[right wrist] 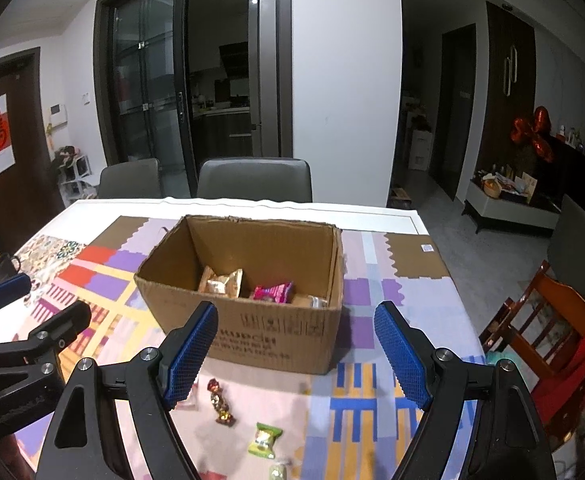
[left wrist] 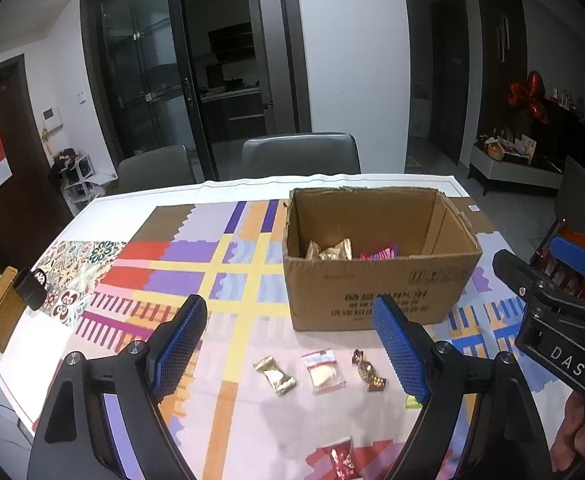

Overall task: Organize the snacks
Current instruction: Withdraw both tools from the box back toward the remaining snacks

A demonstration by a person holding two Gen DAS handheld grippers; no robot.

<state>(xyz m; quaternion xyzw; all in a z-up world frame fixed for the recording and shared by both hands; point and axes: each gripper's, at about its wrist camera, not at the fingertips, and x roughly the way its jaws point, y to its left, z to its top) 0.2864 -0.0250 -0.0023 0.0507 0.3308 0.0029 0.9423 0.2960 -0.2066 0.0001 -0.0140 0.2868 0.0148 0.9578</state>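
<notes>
A: A table [left wrist: 92, 216] draped in a bright patchwork cloth [left wrist: 228, 264] fills both wrist views, two grey chairs [left wrist: 300, 152] pushed in at its far edge.

B: On the cloth stands an open cardboard box [left wrist: 372, 296], already holding a gold packet [right wrist: 222, 282] and a pink packet [right wrist: 273, 292].

A: The left gripper [left wrist: 292, 344] hangs over the near side of the table, its blue pads wide apart with nothing between them. The right gripper [right wrist: 296, 350], pointed at the box's front wall, is spread just as wide and carries nothing.

B: Loose snacks lie in front of the box: a gold-wrapped sweet [left wrist: 275, 375], a clear sachet with a pale biscuit [left wrist: 323, 372], a brown twist-wrapped candy [left wrist: 368, 370] and, nearer, a red packet [left wrist: 338, 460].

A: From the right wrist, a green-wrapped sweet [right wrist: 264, 440] sits near the brown candy, apart from it.
</notes>
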